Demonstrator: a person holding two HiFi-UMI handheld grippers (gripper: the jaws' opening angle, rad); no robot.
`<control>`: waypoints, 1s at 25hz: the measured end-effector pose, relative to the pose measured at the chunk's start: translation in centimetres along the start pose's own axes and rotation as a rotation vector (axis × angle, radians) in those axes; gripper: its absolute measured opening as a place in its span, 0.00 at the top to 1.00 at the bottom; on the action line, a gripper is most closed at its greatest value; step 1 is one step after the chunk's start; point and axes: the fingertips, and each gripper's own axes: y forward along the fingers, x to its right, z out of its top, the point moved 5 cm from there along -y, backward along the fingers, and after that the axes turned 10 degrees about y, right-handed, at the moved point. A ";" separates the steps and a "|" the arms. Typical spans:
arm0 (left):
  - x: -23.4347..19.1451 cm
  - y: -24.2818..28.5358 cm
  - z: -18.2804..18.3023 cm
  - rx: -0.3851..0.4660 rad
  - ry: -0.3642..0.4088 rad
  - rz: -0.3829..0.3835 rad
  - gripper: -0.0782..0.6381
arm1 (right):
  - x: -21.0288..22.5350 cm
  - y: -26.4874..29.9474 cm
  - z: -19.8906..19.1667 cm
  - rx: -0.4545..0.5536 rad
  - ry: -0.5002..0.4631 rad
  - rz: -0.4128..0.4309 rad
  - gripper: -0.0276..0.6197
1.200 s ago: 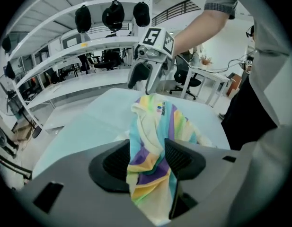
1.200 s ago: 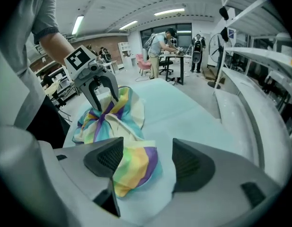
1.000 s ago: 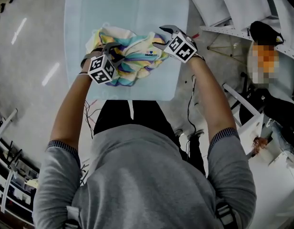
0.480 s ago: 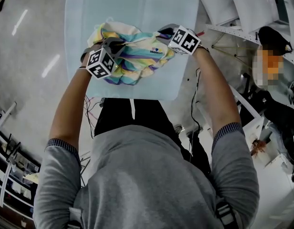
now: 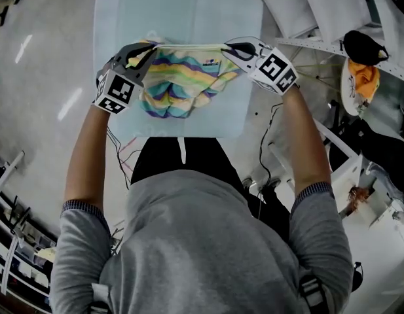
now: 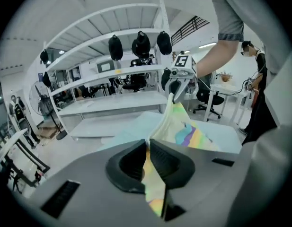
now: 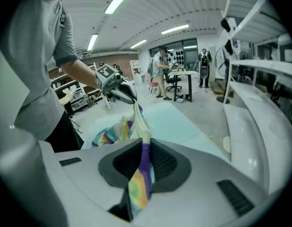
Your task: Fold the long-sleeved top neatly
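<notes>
The long-sleeved top (image 5: 182, 77), striped in yellow, teal and purple, hangs bunched above the pale blue table (image 5: 175, 12), its upper edge stretched taut between both grippers. My left gripper (image 5: 144, 50) pinches the left end of that edge; its jaws are closing with fabric pressed between the pads. My right gripper (image 5: 231, 48) pinches the right end, its jaws likewise closing on cloth. In the left gripper view the top (image 6: 183, 131) runs from my left gripper (image 6: 148, 150) across to the right gripper (image 6: 176, 86). In the right gripper view cloth (image 7: 112, 131) passes through my right gripper (image 7: 145, 148).
White shelf frames (image 5: 319, 12) stand close to the table's right side, with a black and orange bundle (image 5: 362, 64) on them. Cables (image 5: 120, 152) hang by the table's near edge. More racks (image 6: 117, 79) and people (image 7: 161, 72) fill the room behind.
Both grippers have closed on the top's edge, risen and spread apart. The crumpled heap now hangs stretched between them.
</notes>
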 end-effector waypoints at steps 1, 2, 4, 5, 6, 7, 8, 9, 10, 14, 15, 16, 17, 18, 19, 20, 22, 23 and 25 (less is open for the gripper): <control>-0.5 -0.9 1.2 0.017 0.015 0.023 0.84 | -0.8 -1.0 1.1 0.023 -0.010 -0.017 0.87; -1.0 -1.9 2.4 0.035 0.029 0.045 0.84 | -1.6 -1.9 2.2 0.046 -0.018 -0.036 0.87; -1.8 -3.9 4.8 0.073 0.049 0.088 0.84 | -3.3 -3.9 4.3 0.098 -0.033 -0.076 0.88; -2.1 -5.0 6.1 0.095 0.055 0.108 0.84 | -4.1 -4.8 5.3 0.130 -0.042 -0.095 0.88; -2.4 -6.2 7.4 0.115 0.059 0.126 0.84 | -5.0 -5.7 6.3 0.164 -0.052 -0.113 0.88; -2.8 -7.5 8.5 0.131 0.064 0.142 0.84 | -5.8 -6.6 7.5 0.197 -0.063 -0.131 0.89; -3.1 -8.6 9.6 0.146 0.073 0.157 0.84 | -6.5 -7.5 8.7 0.233 -0.076 -0.152 0.89; -3.5 -9.7 10.6 0.161 0.084 0.173 0.84 | -7.1 -8.4 9.9 0.269 -0.088 -0.175 0.89; -3.9 -10.6 11.7 0.179 0.096 0.188 0.84 | -7.6 -9.3 11.1 0.301 -0.096 -0.198 0.89; -5.2 -14.4 16.4 0.280 0.159 0.248 0.84 | -9.5 -12.9 14.0 0.355 -0.064 -0.274 0.89; -5.4 -15.4 17.5 0.302 0.178 0.261 0.84 | -10.2 -13.6 14.8 0.362 -0.063 -0.296 0.89; -5.7 -16.5 18.5 0.317 0.193 0.273 0.84 | -11.0 -14.3 15.7 0.371 -0.067 -0.318 0.89; -6.0 -17.4 19.4 0.329 0.209 0.284 0.84 | -11.9 -15.0 16.7 0.384 -0.075 -0.340 0.89; -6.3 -18.3 20.2 0.338 0.225 0.295 0.84 | -12.8 -15.7 17.7 0.400 -0.087 -0.359 0.89; -6.5 -19.1 20.9 0.348 0.239 0.303 0.84 | -13.7 -16.3 18.6 0.424 -0.101 -0.375 0.89; -6.7 -19.9 21.6 0.358 0.250 0.309 0.84 | -14.5 -16.9 19.5 0.456 -0.116 -0.387 0.89; -7.1 -21.2 22.9 0.384 0.258 0.319 0.84 | -15.9 -18.1 21.4 0.514 -0.139 -0.418 0.89; -7.3 -21.8 23.6 0.399 0.259 0.324 0.84 | -16.4 -18.7 22.0 0.525 -0.148 -0.437 0.89; -7.5 -22.9 24.8 0.426 0.265 0.335 0.84 | -17.3 -19.6 23.0 0.533 -0.166 -0.470 0.89</control>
